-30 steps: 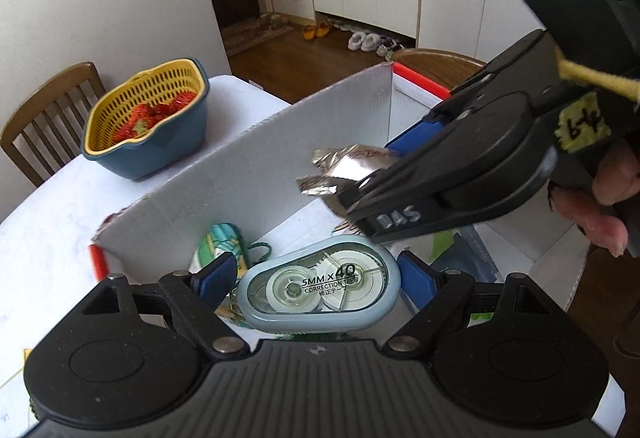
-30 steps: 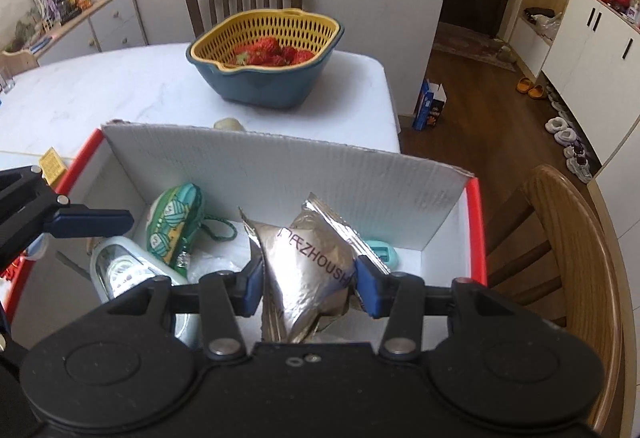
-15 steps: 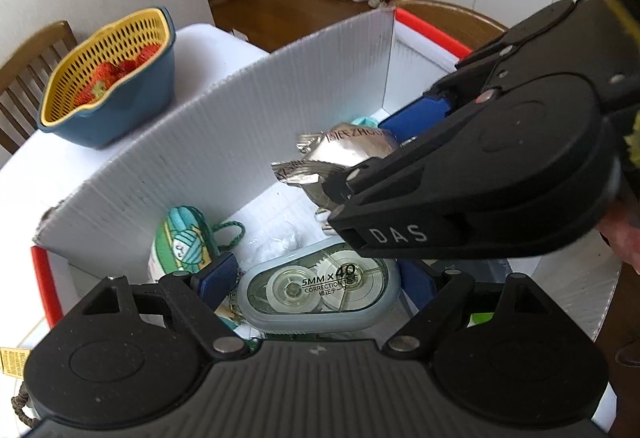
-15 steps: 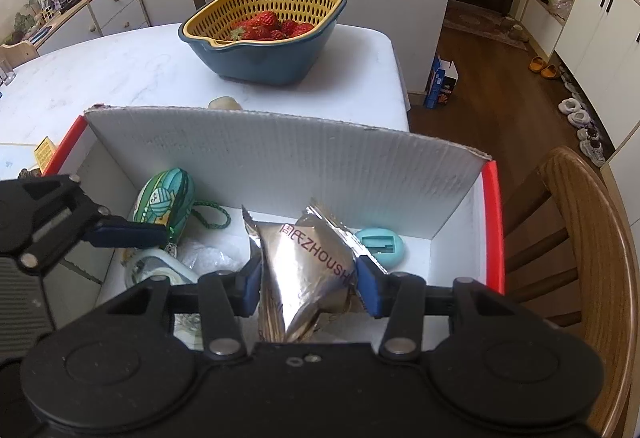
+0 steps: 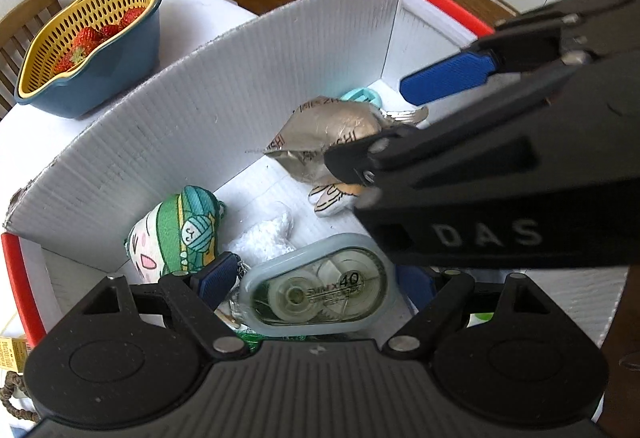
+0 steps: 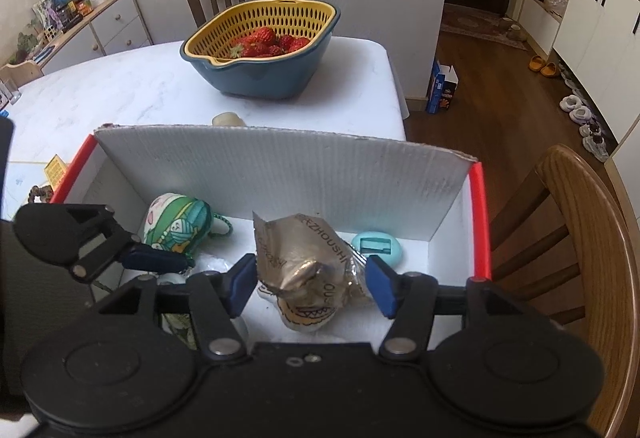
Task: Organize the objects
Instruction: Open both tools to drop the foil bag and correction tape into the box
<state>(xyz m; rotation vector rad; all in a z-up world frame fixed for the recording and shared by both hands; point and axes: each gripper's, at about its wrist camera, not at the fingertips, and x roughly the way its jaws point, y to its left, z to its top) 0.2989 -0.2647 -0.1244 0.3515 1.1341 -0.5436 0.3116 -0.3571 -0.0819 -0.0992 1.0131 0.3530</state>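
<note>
1. The white box [image 6: 280,174] with red edges fills mid-frame in both views, standing on the table [image 6: 120,94].
2. The right gripper [image 6: 310,284] stands low centre in its view; its jaws have just been opening. The silver foil packet [image 6: 304,258] lies on the box floor between the blue pads, which no longer press it.
3. The left gripper [image 5: 316,280] holds the correction tape dispenser [image 5: 320,290] across its wide-set jaws, low centre, inside the box.
4. The right gripper's body hides the packet's lower right part in the left view; the dispenser's right end is covered too.
5. The left gripper's right pad is mostly hidden there.
</note>
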